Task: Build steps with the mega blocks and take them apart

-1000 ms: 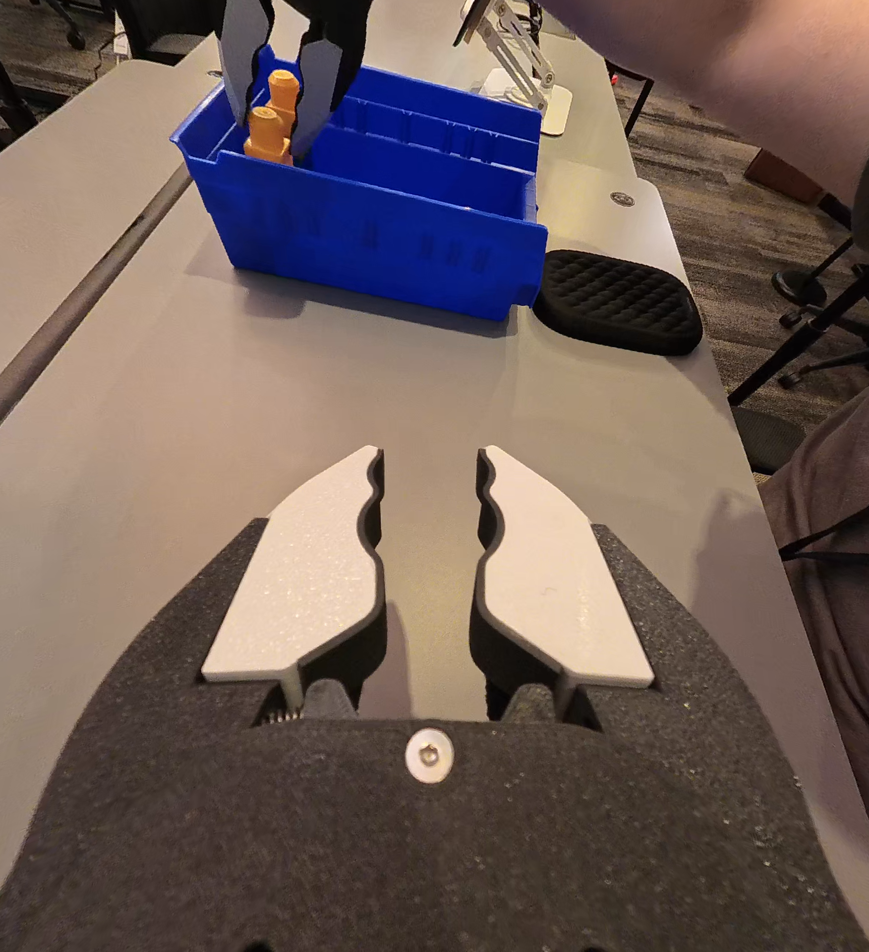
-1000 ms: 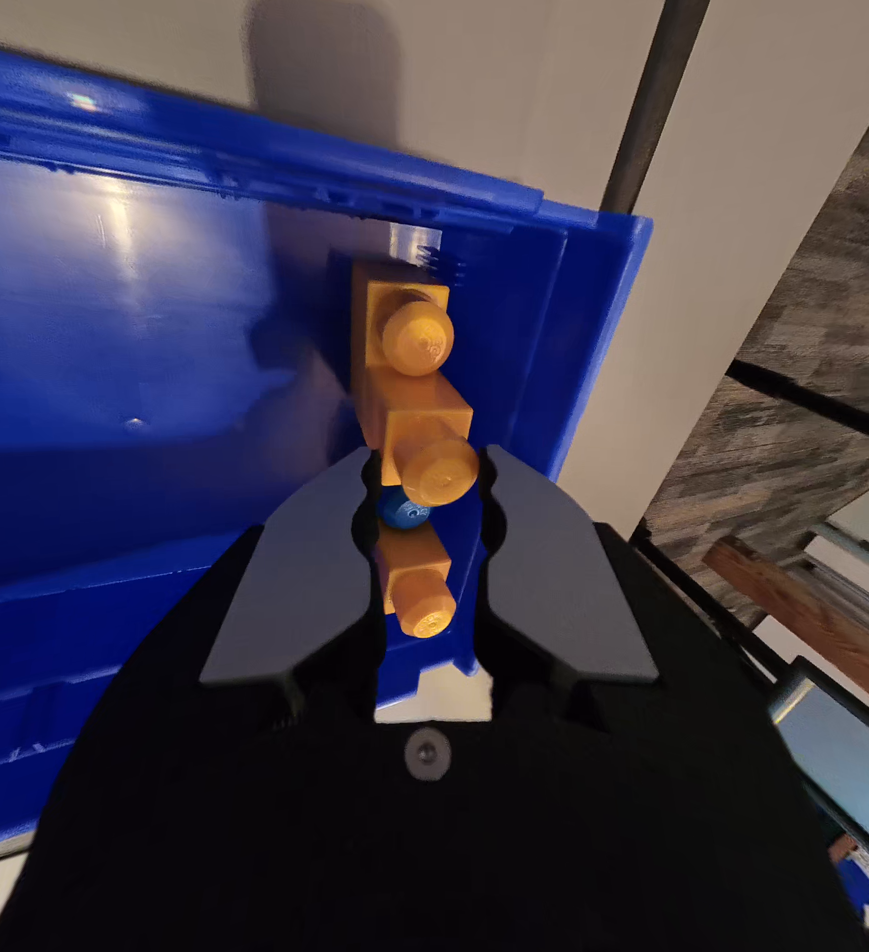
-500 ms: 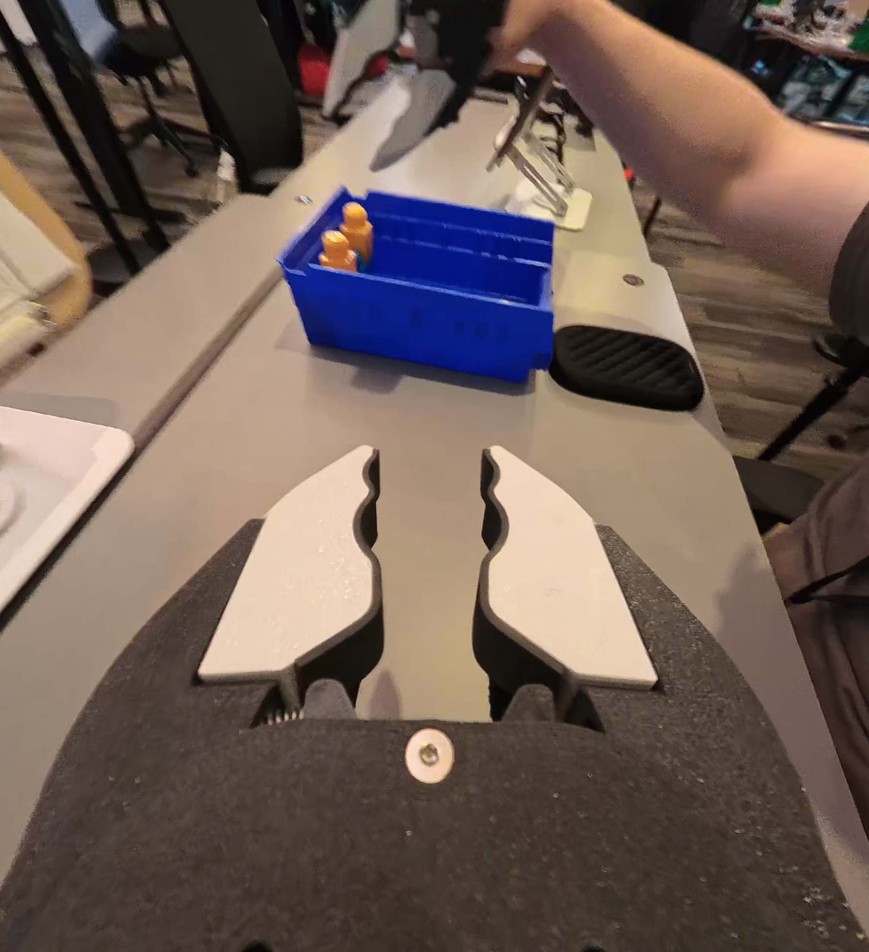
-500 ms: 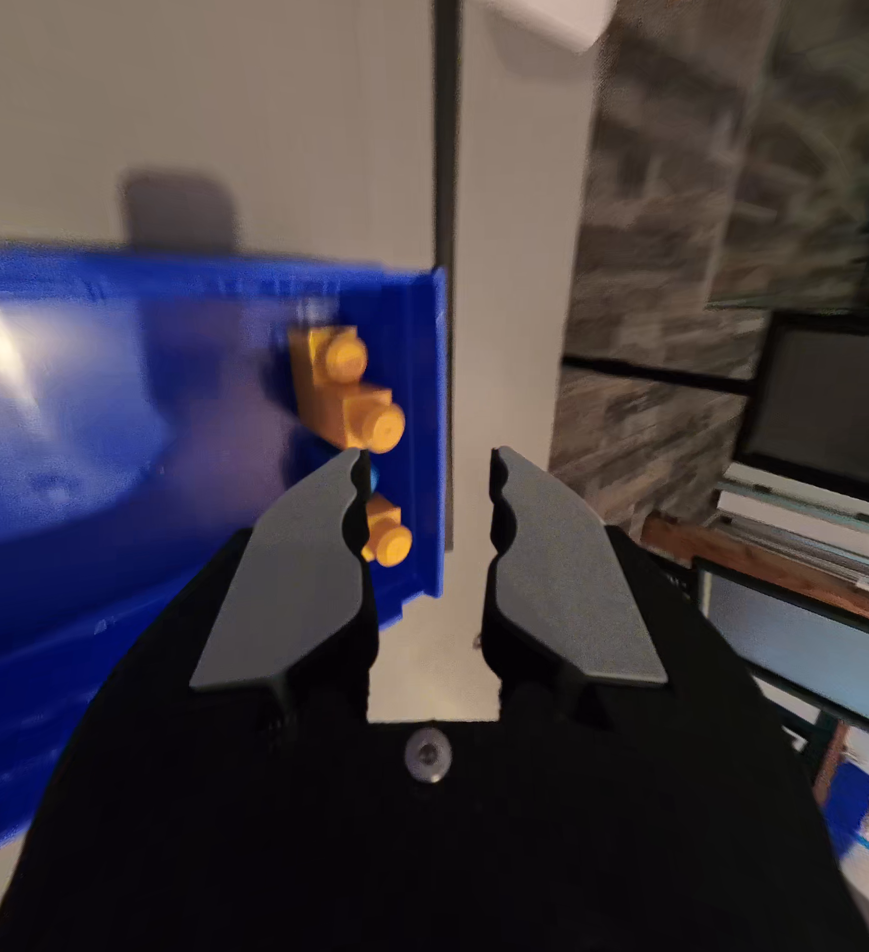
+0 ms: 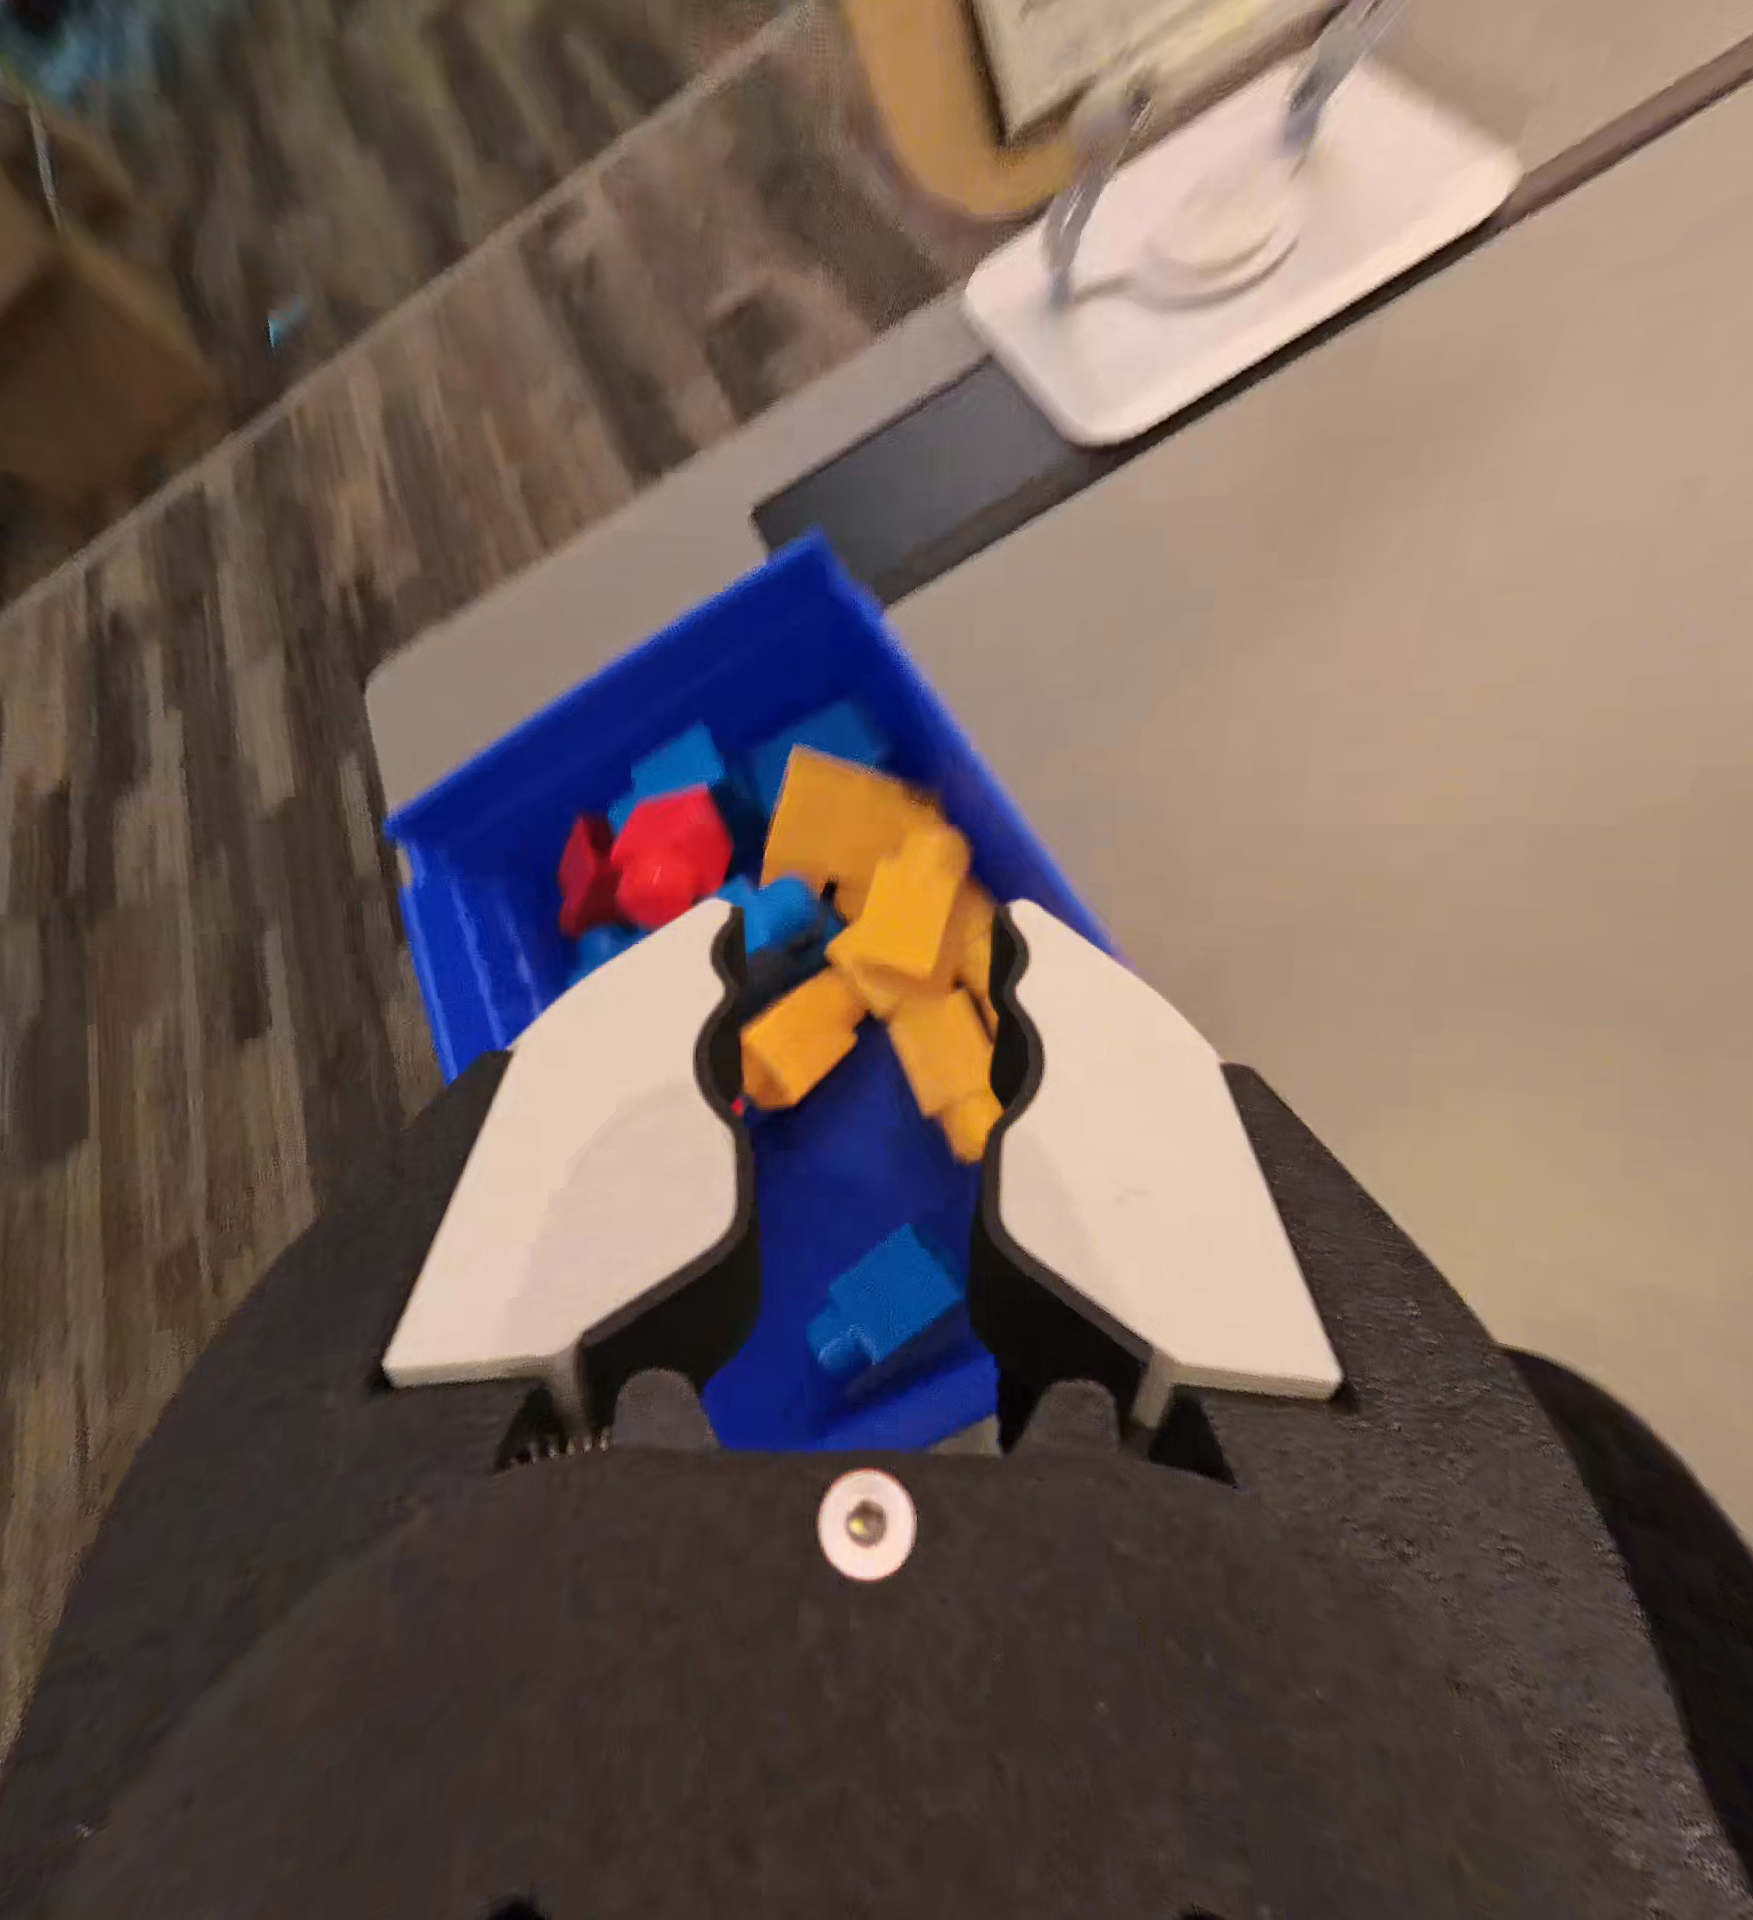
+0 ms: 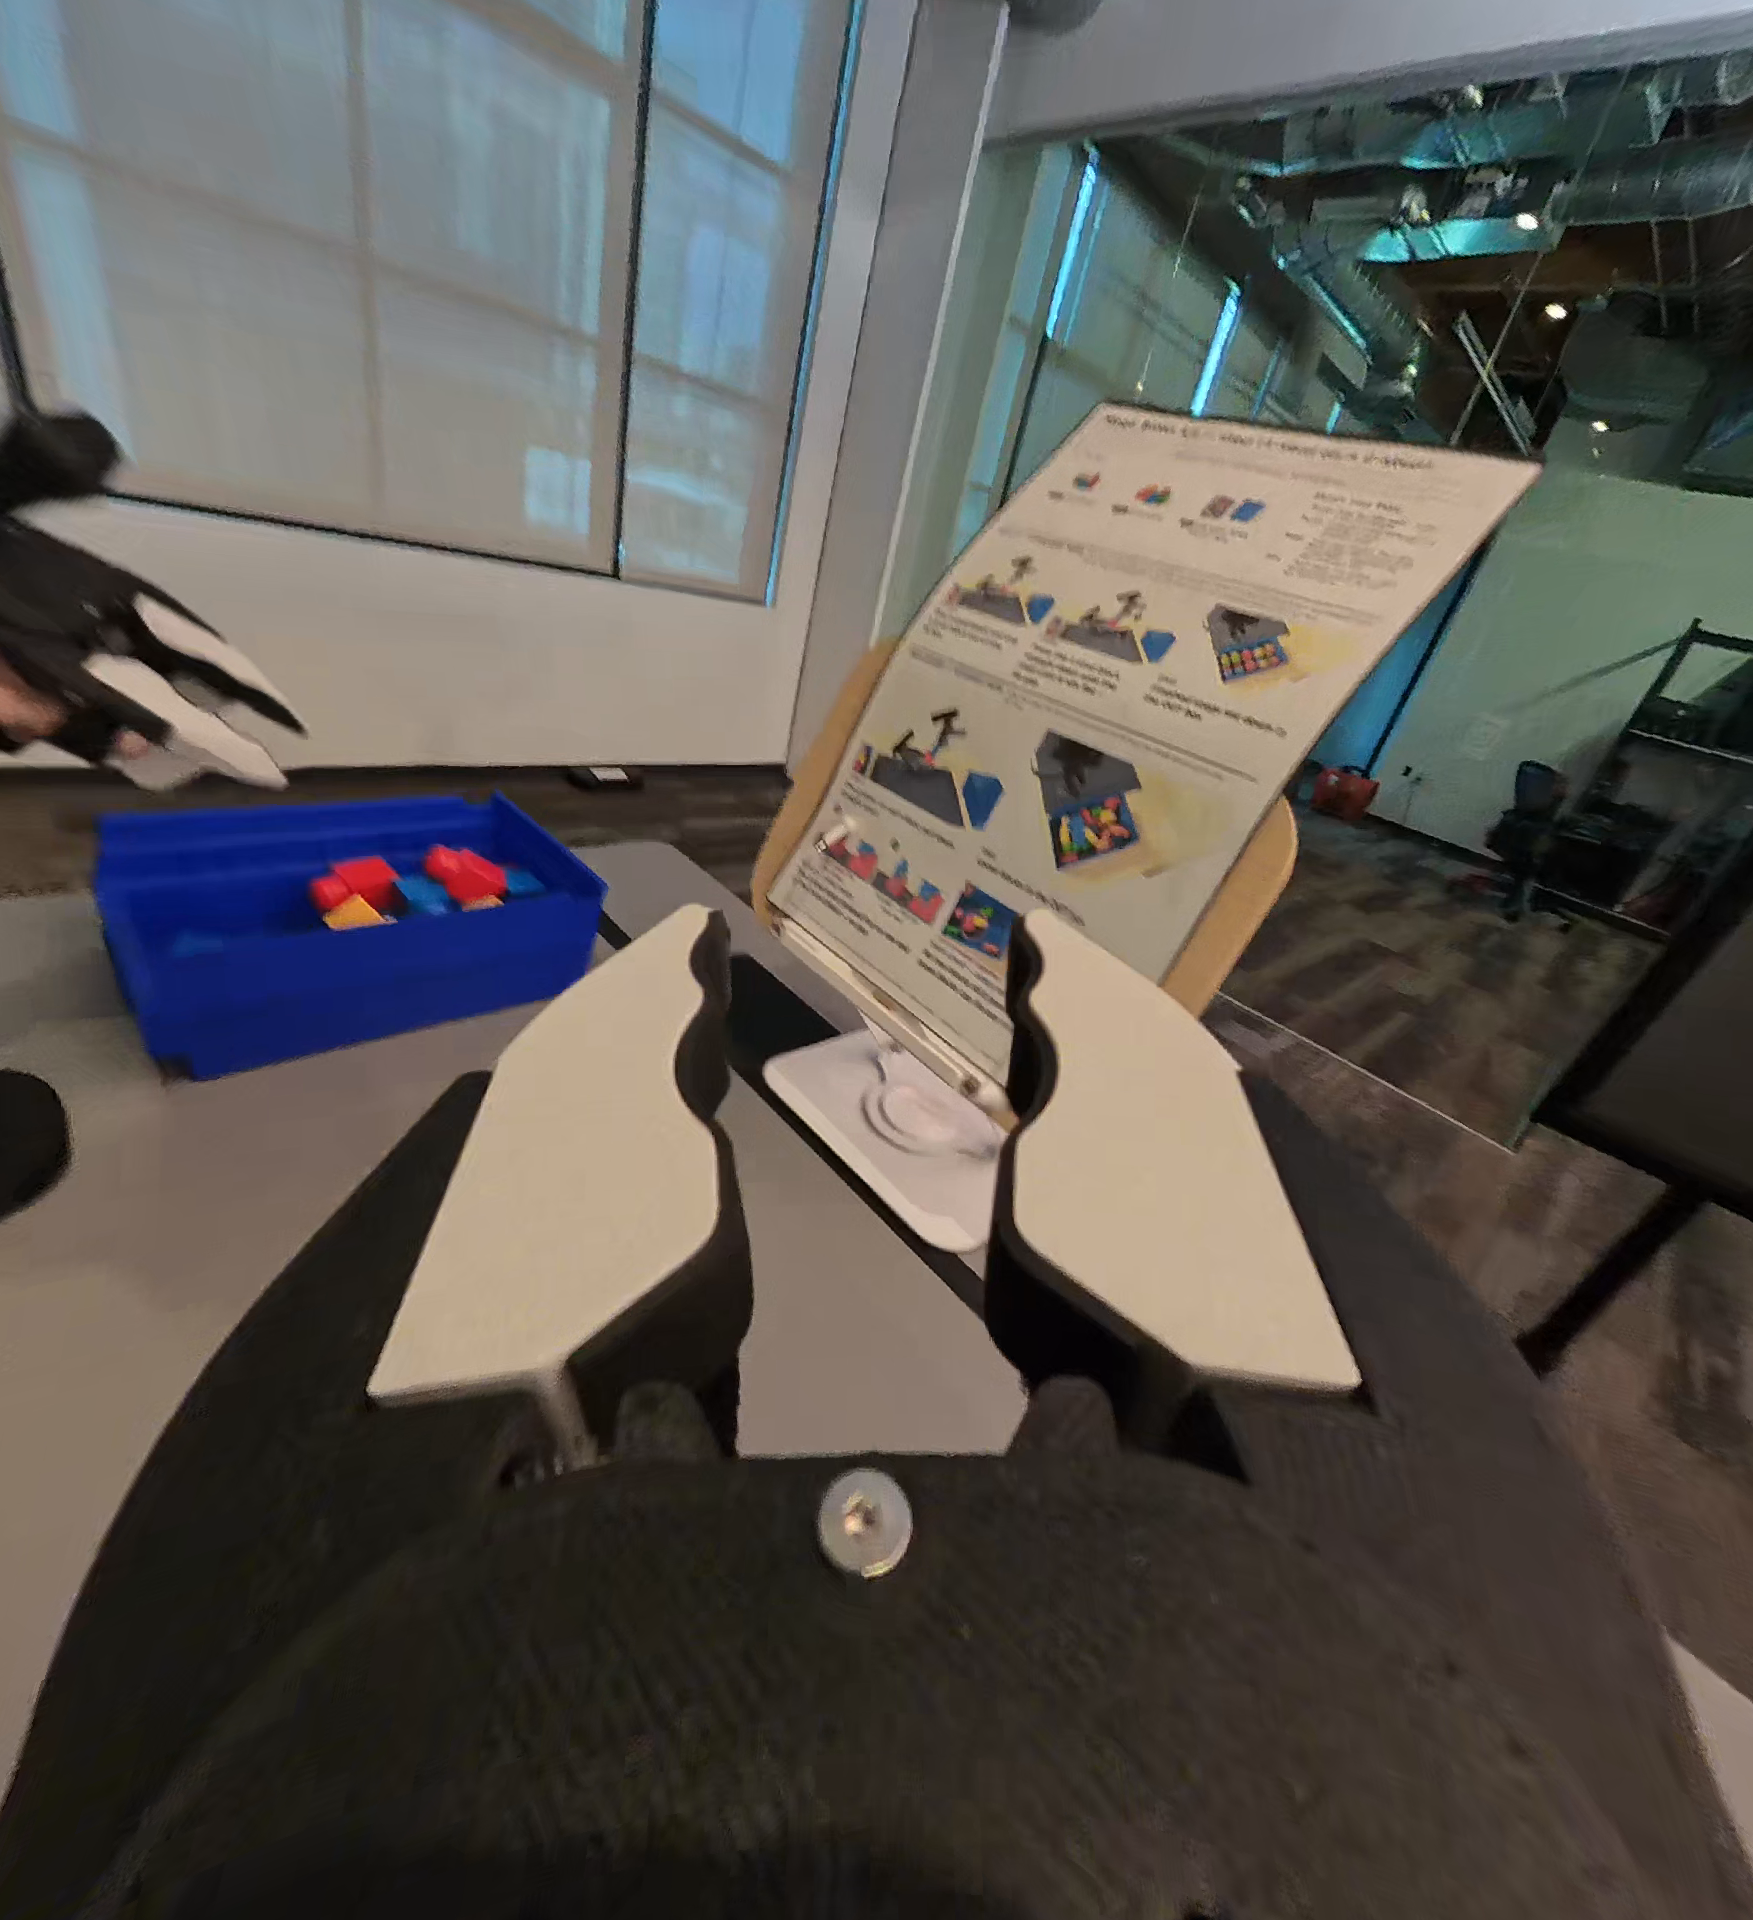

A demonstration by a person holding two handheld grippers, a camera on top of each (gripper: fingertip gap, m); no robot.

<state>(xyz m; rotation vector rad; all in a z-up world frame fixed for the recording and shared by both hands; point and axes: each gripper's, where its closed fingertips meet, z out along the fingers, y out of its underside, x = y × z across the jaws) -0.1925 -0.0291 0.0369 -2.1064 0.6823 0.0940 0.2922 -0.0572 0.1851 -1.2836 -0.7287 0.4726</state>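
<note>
Straight ahead of my left gripper [image 5: 867,1023], and below it, sits the blue bin [image 5: 830,644] with the mega blocks inside: a joined yellow cluster [image 5: 893,935] shows right between my spread fingers, red blocks [image 5: 664,862] lie off to the left, and a loose blue block [image 5: 887,1304] sits nearer to me. Neither tool holds anything; my right gripper [image 6: 861,1023] also stands spread, over bare table [image 6: 176,1195], with the bin well off to its left and an instruction sheet on a stand [image 6: 1111,727] just ahead. I judge the blocks are all in the bin, so I am either gathering pieces or finishing up. If building comes next, I need to drop the left gripper into the bin and close on one block cleanly, without snagging the tangled yellow pieces.
</note>
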